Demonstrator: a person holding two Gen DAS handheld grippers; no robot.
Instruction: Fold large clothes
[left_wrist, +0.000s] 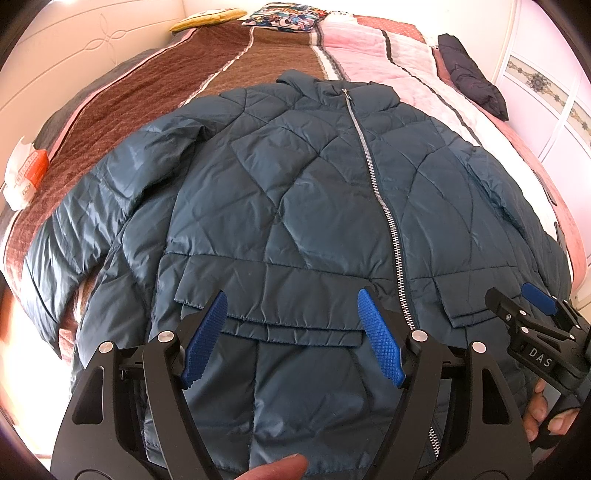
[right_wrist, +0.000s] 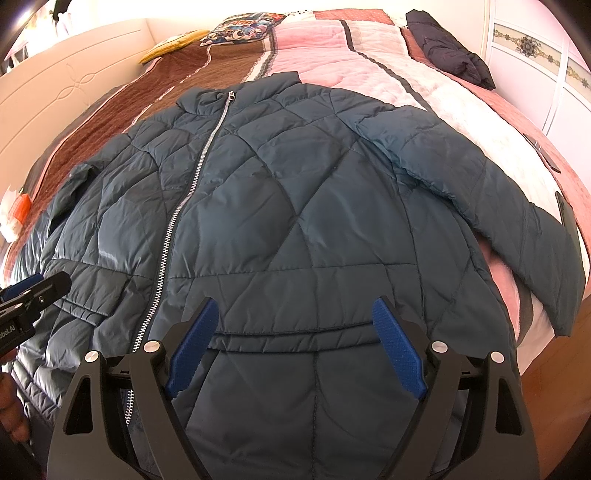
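A dark teal quilted jacket (left_wrist: 295, 192) lies flat and zipped, front up, on the bed, collar at the far end and both sleeves spread out; it also shows in the right wrist view (right_wrist: 295, 206). My left gripper (left_wrist: 291, 306) is open and empty, hovering over the left pocket flap near the hem. My right gripper (right_wrist: 295, 314) is open and empty over the right lower part of the jacket. The right gripper also shows at the right edge of the left wrist view (left_wrist: 517, 302), and the left gripper shows at the left edge of the right wrist view (right_wrist: 33, 291).
The bed has a brown and pink striped blanket (left_wrist: 258, 70). A folded dark garment (left_wrist: 469, 77) lies at the far right. Pillows (left_wrist: 284, 16) sit at the head. A white and orange packet (left_wrist: 26, 177) lies at the left edge. A wardrobe (right_wrist: 535, 48) stands to the right.
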